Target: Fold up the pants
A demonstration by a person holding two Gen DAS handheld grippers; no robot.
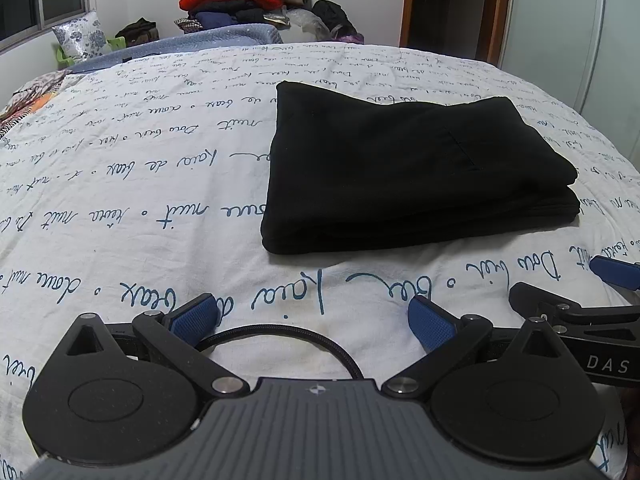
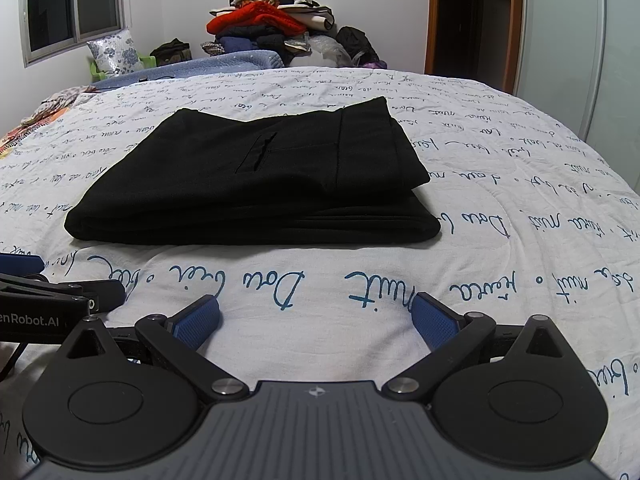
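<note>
Black pants (image 2: 256,184) folded; tool (image 1: 596,332) reads "DAS".

A home bedroom: ahead of the claw spreads a bed (image 2: 500,184) under a white coverlet printed with blue handwriting, beyond it against the far wall a heap of clothes (image 2: 272,24), a flowered pillow (image 2: 116,54) under a sliding window (image 2: 72,4) far left, a wooden doorway (image 2: 472,16) far right.
</note>
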